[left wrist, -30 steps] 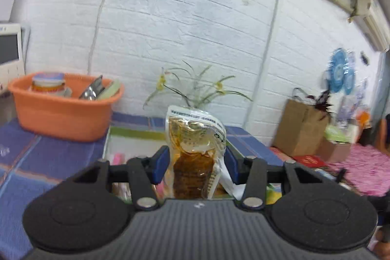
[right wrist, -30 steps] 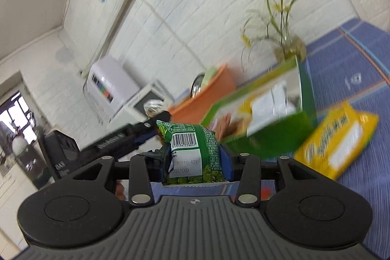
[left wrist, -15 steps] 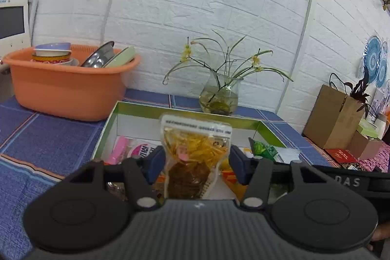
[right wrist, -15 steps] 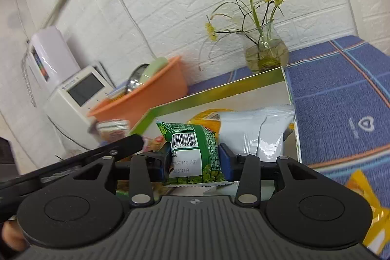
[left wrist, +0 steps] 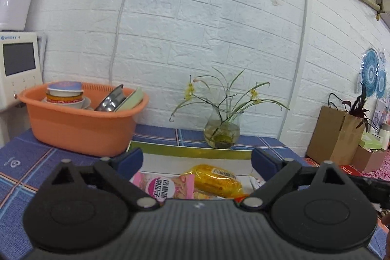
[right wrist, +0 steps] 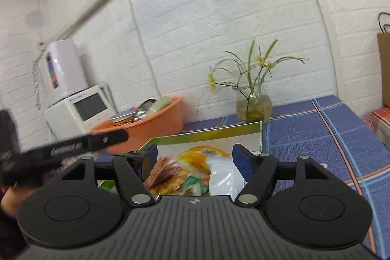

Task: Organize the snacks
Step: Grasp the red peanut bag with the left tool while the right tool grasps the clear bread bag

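Since the earlier frames both packets have left the grippers. Left gripper (left wrist: 197,160) now spread wide, holding nothing, above the box (left wrist: 195,152). Right gripper (right wrist: 195,156) likewise wide apart and empty over the box (right wrist: 219,132). Snacks lie inside the box: pink packet (left wrist: 164,187), yellow packet (left wrist: 214,179), white bag (right wrist: 225,177). Orange basin (left wrist: 80,123) sits left of the box on the surface (left wrist: 19,162).
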### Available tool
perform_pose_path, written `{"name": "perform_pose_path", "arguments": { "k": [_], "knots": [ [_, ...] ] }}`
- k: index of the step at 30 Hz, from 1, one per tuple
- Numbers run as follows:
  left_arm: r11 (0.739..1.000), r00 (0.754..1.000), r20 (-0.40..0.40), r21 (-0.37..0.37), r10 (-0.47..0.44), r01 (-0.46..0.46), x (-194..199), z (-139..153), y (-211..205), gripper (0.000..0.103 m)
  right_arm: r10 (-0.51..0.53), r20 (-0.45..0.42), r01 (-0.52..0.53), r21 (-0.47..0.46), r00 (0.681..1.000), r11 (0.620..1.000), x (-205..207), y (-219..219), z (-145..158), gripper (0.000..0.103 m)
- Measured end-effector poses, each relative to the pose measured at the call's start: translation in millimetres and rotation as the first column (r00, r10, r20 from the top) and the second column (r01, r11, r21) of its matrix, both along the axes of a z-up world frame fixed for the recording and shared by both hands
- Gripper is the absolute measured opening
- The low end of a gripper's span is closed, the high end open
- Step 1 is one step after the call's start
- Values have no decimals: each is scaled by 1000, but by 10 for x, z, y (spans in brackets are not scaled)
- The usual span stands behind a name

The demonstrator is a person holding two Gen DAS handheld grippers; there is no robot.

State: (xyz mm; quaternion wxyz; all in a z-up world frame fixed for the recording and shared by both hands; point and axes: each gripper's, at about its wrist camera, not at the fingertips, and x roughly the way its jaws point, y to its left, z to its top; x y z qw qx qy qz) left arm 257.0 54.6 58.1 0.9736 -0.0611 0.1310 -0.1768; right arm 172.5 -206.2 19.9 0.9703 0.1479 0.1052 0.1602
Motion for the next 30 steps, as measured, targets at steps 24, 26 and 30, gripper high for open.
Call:
{"name": "perform_pose_path", "arguments": {
  "k": [24,26,30],
  "knots": [
    [922,953,-229,284,-200,262,-1109,-782,-512,102,146,-356,-159,-7,923,987,-251,156,-595,103],
    [916,948,-243,296,-204,273,-1077,-849,-619,102,129,-351,-154,-43,927,987,-211,177,-622,103],
    [884,934,-265,339,-240,323,-1039,-1000,-808,102,129,-330,-182,-135,935,974,-230,212,-605,103]
  ]
}}
